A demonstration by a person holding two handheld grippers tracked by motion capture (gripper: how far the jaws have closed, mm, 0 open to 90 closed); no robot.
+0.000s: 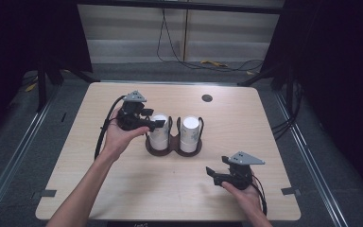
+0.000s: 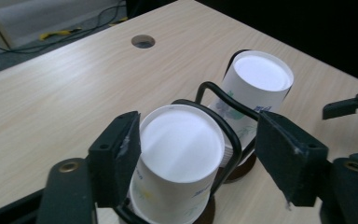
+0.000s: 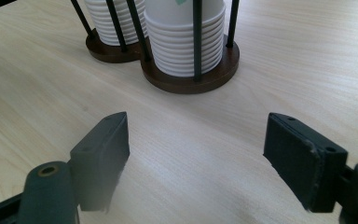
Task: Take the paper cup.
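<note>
The left gripper point(image 2: 198, 156) stands open, jaws either side of the left cup stack point(image 2: 177, 163) in the holder point(image 1: 172, 146) at mid-table. Paper cups are light and crush easily: grip the top cup's wall gently. The right gripper point(image 3: 198, 158) hangs open, near right.

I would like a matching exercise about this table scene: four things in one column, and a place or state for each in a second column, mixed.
Things:
1. left gripper
2. right gripper
3. cup holder
4. round hole

Places or states:
A. in the far tabletop
B. jaws open around the left stack of cups
C. jaws open over bare wood
D. holds two stacks of upside-down white cups

Pairs: 1-B, 2-C, 3-D, 4-A
</note>
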